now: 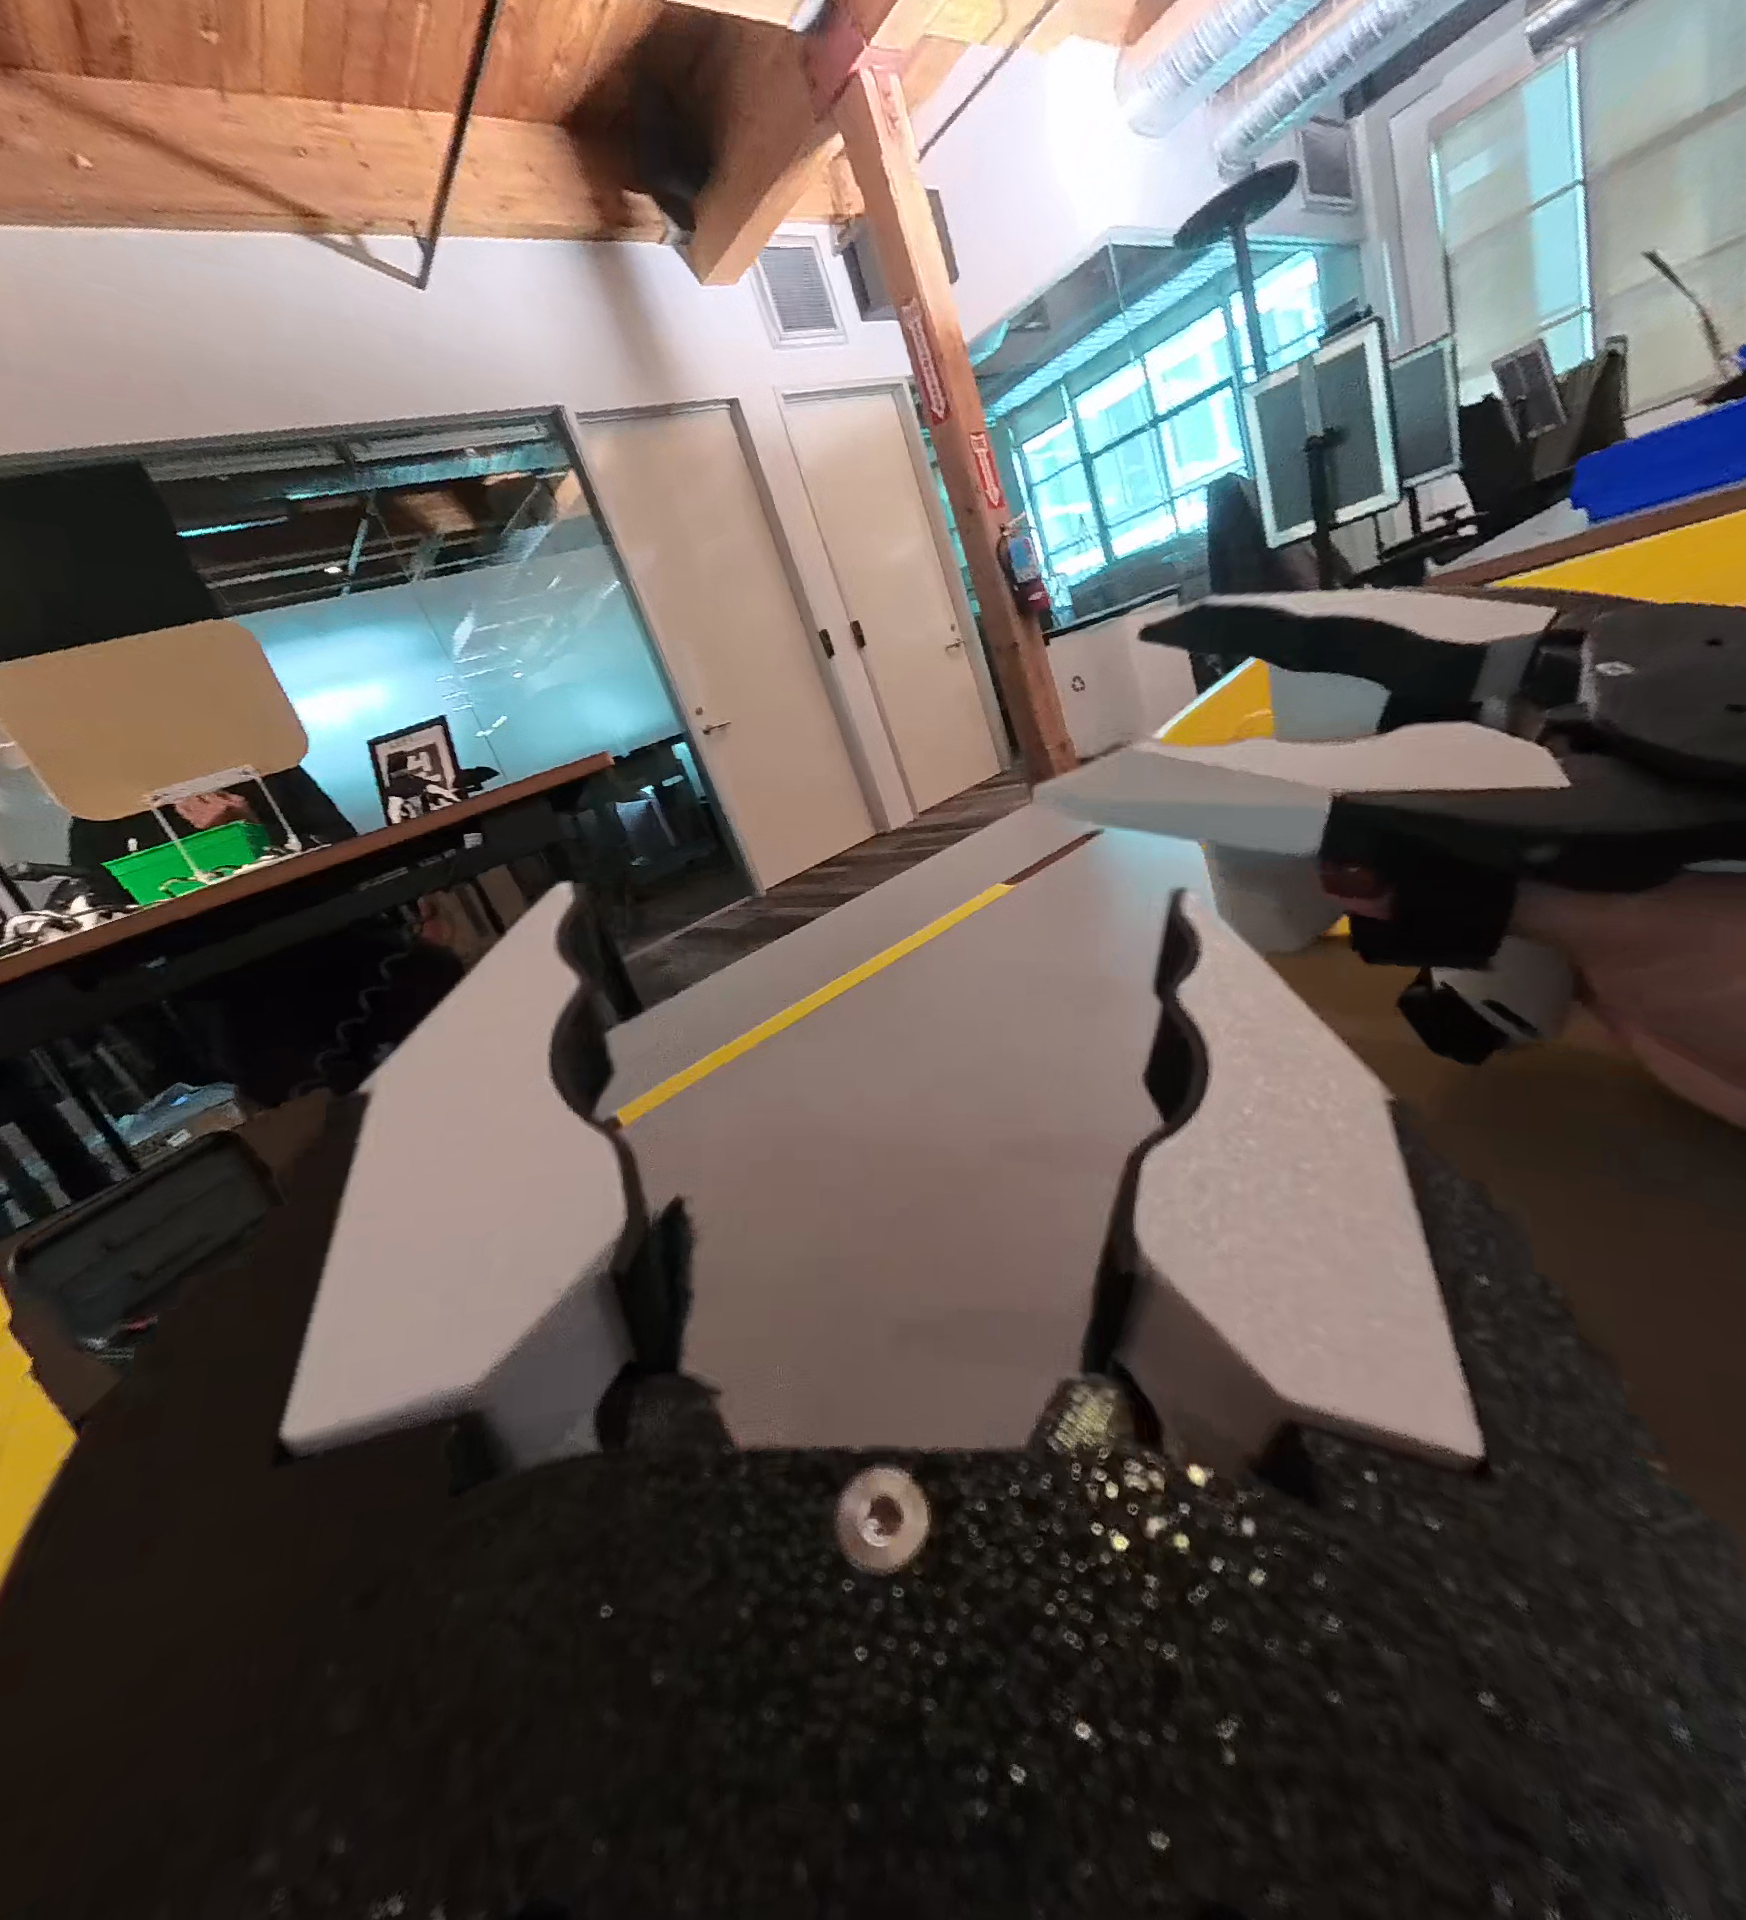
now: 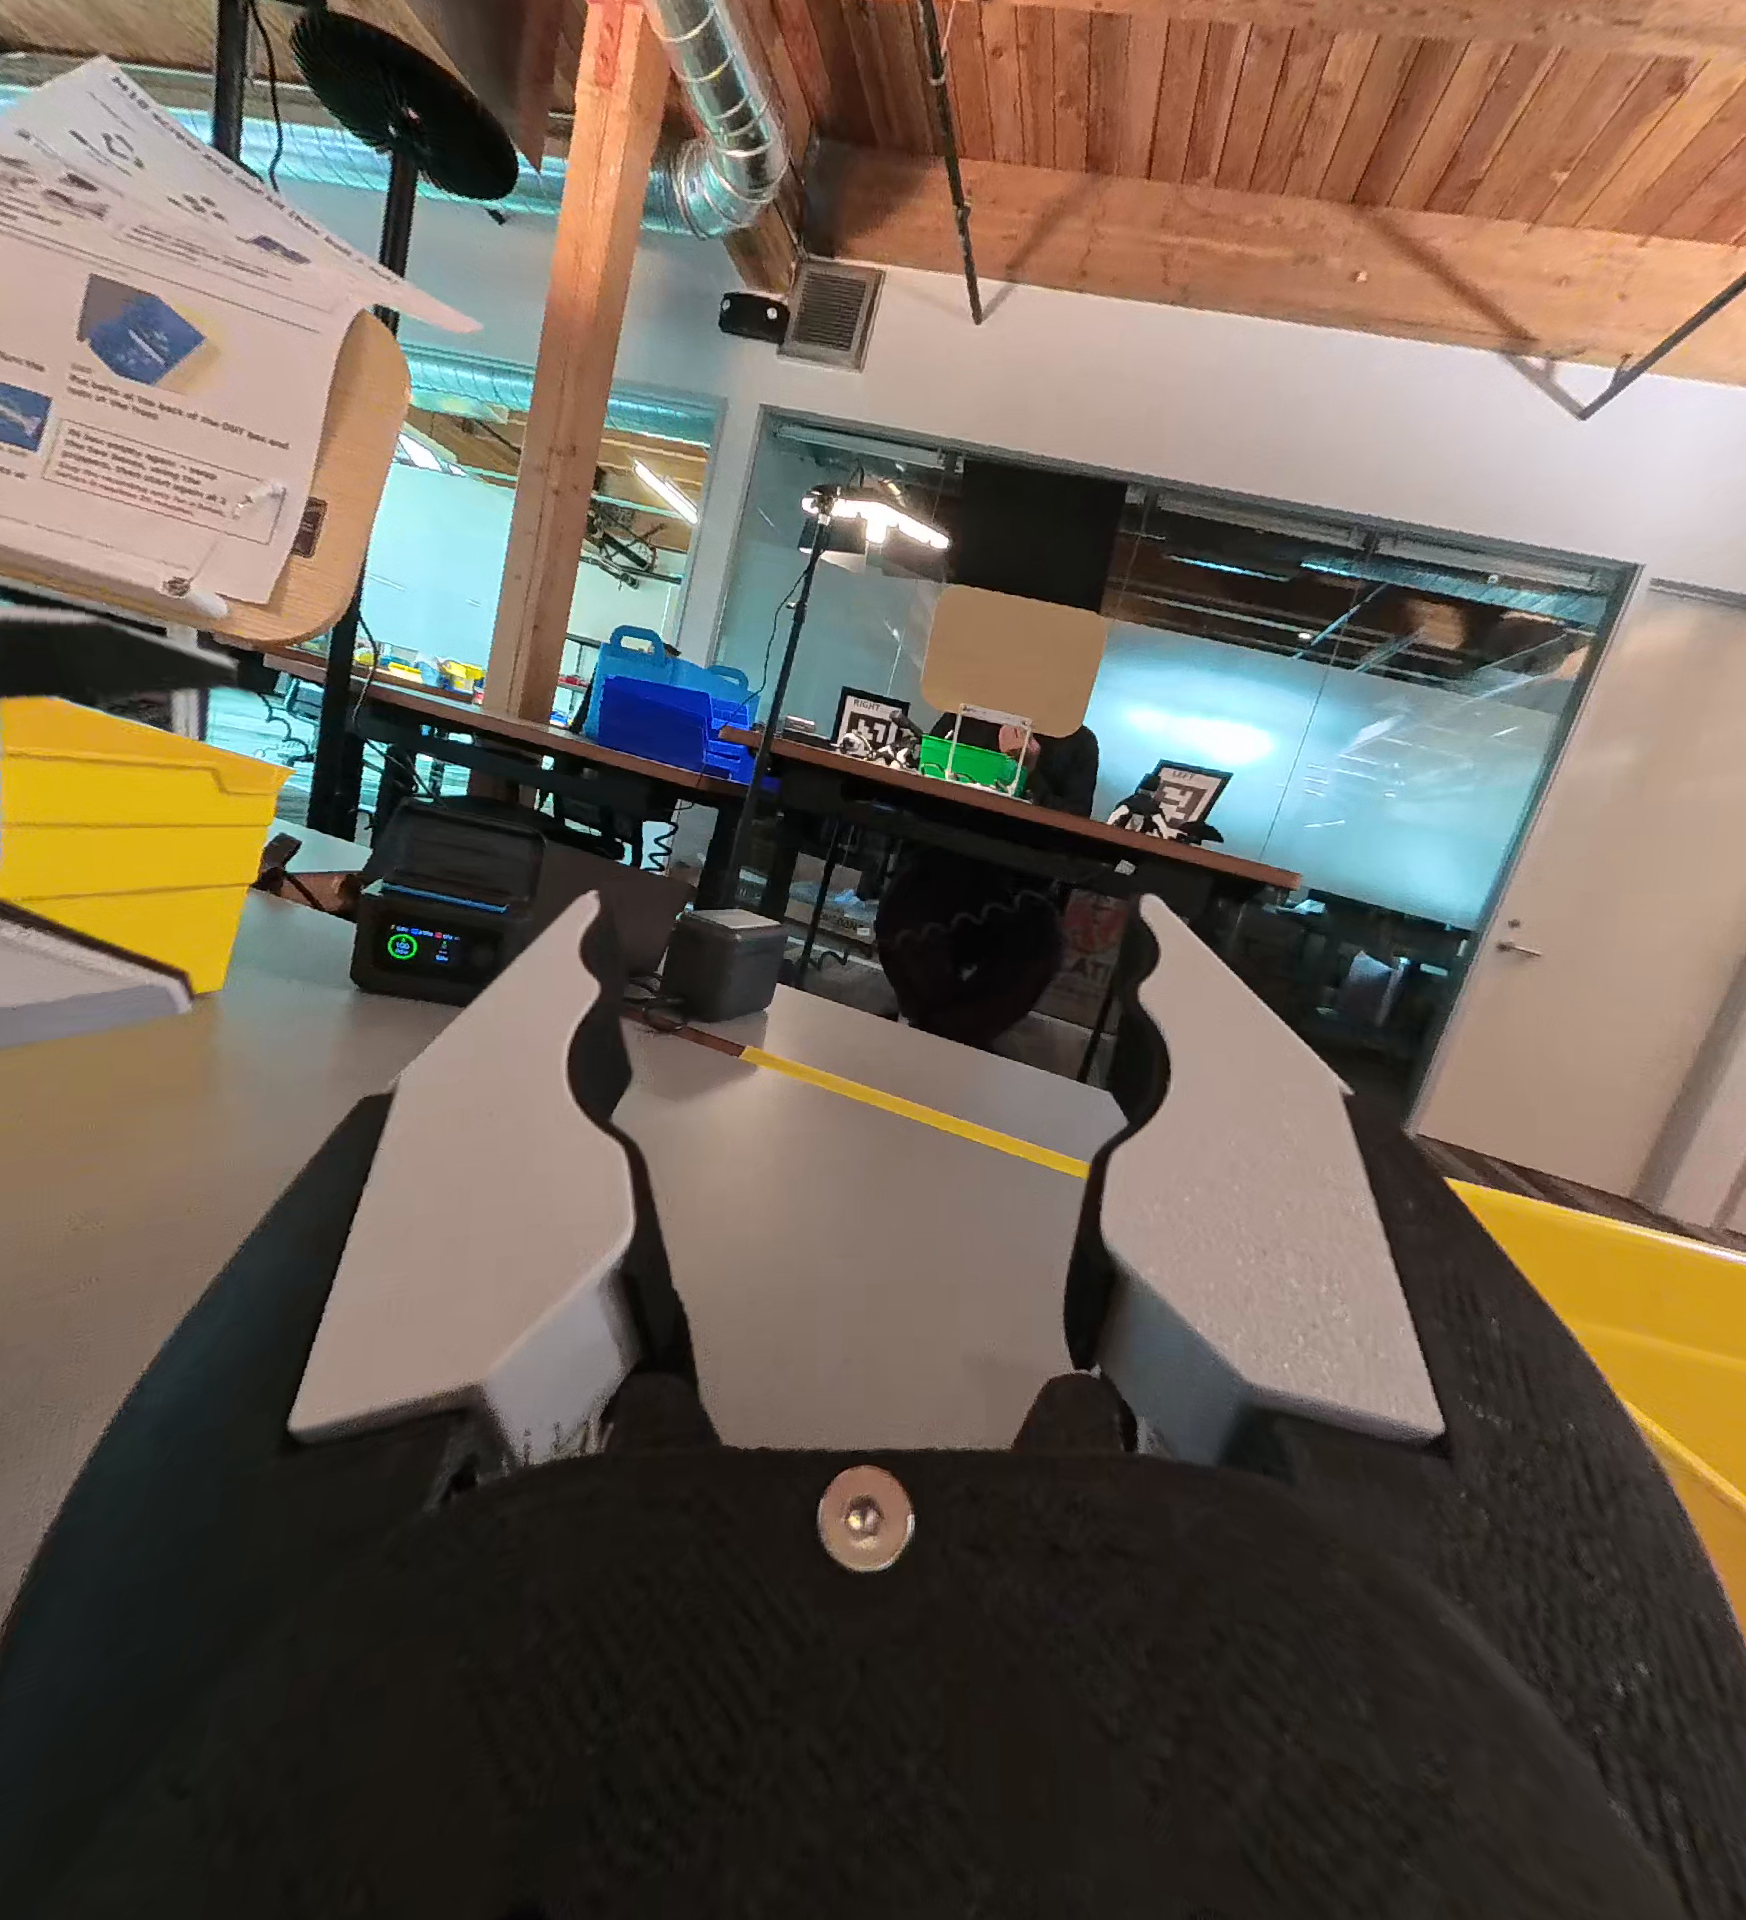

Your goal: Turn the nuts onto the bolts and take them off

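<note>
No nuts or bolts show in either view. My left gripper (image 1: pixel 874 935) is open and empty, held low over the grey table (image 1: pixel 900 1195) and pointing along a yellow tape line (image 1: pixel 817 1003). My right gripper (image 2: pixel 869 935) is also open and empty over the same table (image 2: pixel 848 1299). In the left wrist view the right gripper (image 1: pixel 1097 717) shows at the right, held by a hand (image 1: pixel 1700 1018), its jaws apart. In the right wrist view the left gripper (image 2: pixel 204 831) shows at the left edge, its jaws apart.
Yellow bins stand at the left (image 2: pixel 131 821) and the right (image 2: pixel 1679 1403) of the table. A black power unit (image 2: pixel 443 914) and a grey box (image 2: pixel 723 961) sit at the far edge. Paper sheets on a board (image 2: pixel 121 364) hang upper left. A person sits at a far table (image 2: pixel 1056 821).
</note>
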Available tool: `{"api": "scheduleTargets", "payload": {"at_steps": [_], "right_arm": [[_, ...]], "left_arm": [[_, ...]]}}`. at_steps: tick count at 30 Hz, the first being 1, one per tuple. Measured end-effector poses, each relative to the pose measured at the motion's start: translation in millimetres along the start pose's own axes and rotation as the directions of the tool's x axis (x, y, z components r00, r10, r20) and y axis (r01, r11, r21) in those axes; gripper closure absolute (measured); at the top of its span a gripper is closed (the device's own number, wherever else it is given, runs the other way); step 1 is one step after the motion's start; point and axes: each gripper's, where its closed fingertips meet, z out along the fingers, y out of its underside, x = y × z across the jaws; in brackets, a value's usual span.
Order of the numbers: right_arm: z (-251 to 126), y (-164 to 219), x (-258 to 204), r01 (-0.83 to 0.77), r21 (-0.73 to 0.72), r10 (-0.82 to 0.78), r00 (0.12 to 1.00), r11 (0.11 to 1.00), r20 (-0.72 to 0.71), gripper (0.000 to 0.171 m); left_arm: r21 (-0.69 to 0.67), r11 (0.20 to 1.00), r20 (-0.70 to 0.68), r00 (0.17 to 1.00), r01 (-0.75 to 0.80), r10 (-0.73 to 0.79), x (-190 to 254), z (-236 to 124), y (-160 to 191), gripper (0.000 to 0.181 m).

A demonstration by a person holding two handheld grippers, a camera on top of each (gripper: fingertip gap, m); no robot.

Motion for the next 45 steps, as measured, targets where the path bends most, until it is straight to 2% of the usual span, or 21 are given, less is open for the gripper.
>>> {"api": "scheduleTargets", "payload": {"at_steps": [1,4,7,16,18,23,26,29,32,35,36,38,40,43,45], "right_arm": [[0.9,1.5,-0.5,-0.005,-0.006,0.005,1.000,1.000,0.003,0.073],[3.0,5.8,1.7,-0.037,-0.021,0.037,0.999,0.999,-0.002,0.060],[3.2,7.1,5.4,-0.067,-0.022,0.066,0.998,0.998,-0.015,0.052],[4.3,6.2,-3.2,-0.059,-0.019,0.060,0.998,0.998,0.025,0.047],[4.1,5.9,-3.8,-0.059,-0.018,0.059,0.998,0.998,0.028,0.047],[2.8,5.7,-0.4,-0.076,-0.014,0.076,0.997,0.997,0.015,0.047],[2.3,6.3,2.7,-0.092,-0.014,0.092,0.996,0.996,0.004,0.047],[2.6,9.5,5.5,-0.102,-0.028,0.102,0.995,0.994,-0.009,0.046],[2.4,10.3,7.4,-0.105,-0.032,0.105,0.994,0.994,-0.018,0.046],[2.2,9.2,6.6,-0.099,-0.029,0.098,0.995,0.995,-0.014,0.047],[2.2,9.0,5.9,-0.098,-0.027,0.098,0.995,0.995,-0.010,0.047],[2.5,9.3,4.4,-0.097,-0.030,0.097,0.995,0.995,-0.003,0.048],[2.7,10.4,3.3,-0.094,-0.036,0.094,0.996,0.995,0.002,0.049],[2.9,11.8,2.3,-0.091,-0.045,0.091,0.996,0.995,0.006,0.051],[2.9,11.9,1.4,-0.091,-0.046,0.092,0.996,0.995,0.011,0.052]], "left_arm": [[0.009,1.000,0.017,1.000,0.007,-0.008,-2.5,0.1,-1.1,0.065],[0.015,1.000,0.060,0.998,0.028,-0.029,-9.3,0.4,-1.6,0.036],[0.036,0.999,0.110,0.994,0.012,-0.016,-17.5,-1.9,-6.4,0.023],[0.131,0.990,0.129,0.991,-0.051,0.034,-8.0,-6.4,-50.7,0.024],[0.137,0.990,0.107,0.994,-0.043,0.029,-6.2,-5.3,-64.4,0.035],[0.210,0.978,0.245,0.968,0.006,-0.058,-41.7,-20.4,-111.4,0.037],[0.221,0.975,0.335,0.936,0.030,-0.105,-69.2,-41.1,-133.7,0.038],[0.155,0.987,0.449,0.887,0.041,-0.107,-105.2,-72.3,-141.8,0.041],[0.080,0.992,0.561,0.818,0.099,-0.127,-148.6,-115.6,-141.7,0.036],[0.036,0.978,0.633,0.753,0.204,-0.180,-186.2,-165.2,-139.3,0.046],[0.013,0.967,0.650,0.732,0.256,-0.203,-197.3,-180.3,-134.6,0.049],[-0.063,0.925,0.614,0.746,0.374,-0.260,-208.3,-196.4,-120.7,0.077],[-0.136,0.852,0.586,0.735,0.505,-0.342,-215.7,-204.0,-101.5,0.091],[-0.315,0.655,0.614,0.674,0.687,-0.411,-213.2,-216.5,-56.1,0.104],[-0.412,0.512,0.646,0.638,0.753,-0.419,-204.0,-225.2,-25.1,0.119]]}}
